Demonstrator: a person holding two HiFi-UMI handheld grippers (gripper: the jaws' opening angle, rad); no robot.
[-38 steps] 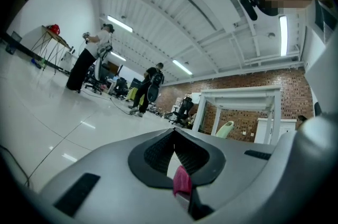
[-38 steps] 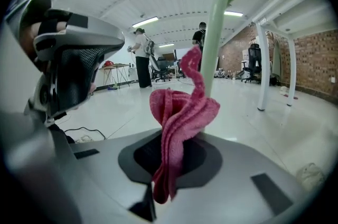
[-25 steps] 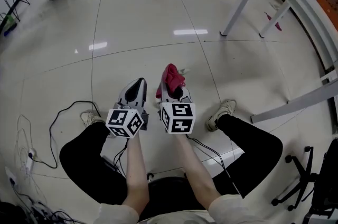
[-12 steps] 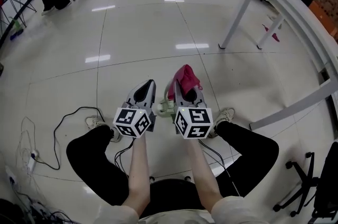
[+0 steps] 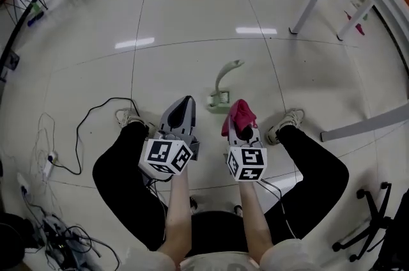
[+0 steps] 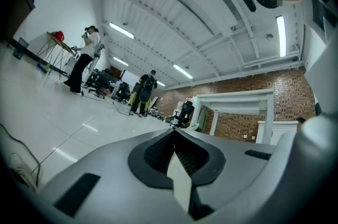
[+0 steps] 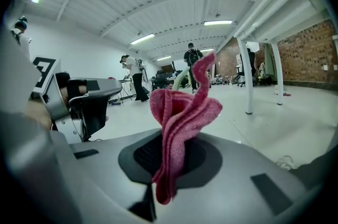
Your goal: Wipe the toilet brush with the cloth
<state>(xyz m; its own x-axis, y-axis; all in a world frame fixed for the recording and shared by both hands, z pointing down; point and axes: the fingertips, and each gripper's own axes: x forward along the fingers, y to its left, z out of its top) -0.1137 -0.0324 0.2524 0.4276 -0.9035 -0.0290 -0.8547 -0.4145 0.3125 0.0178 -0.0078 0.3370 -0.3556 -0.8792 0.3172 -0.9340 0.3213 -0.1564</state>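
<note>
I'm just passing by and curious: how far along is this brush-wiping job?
Done: the pink cloth is clamped in the right tongs. In hand: nothing more; the left tongs are shut and empty. Left: the toilet brush sits on the floor ahead, touched by neither, so wiping apparently remains.

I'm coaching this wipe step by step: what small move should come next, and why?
Probably open the left tool and reach forward to take the toilet brush by its handle. The brush stands on the floor ahead of both tools, untouched; the left tool is shut and empty, while the right tool grips the red cloth.
</note>
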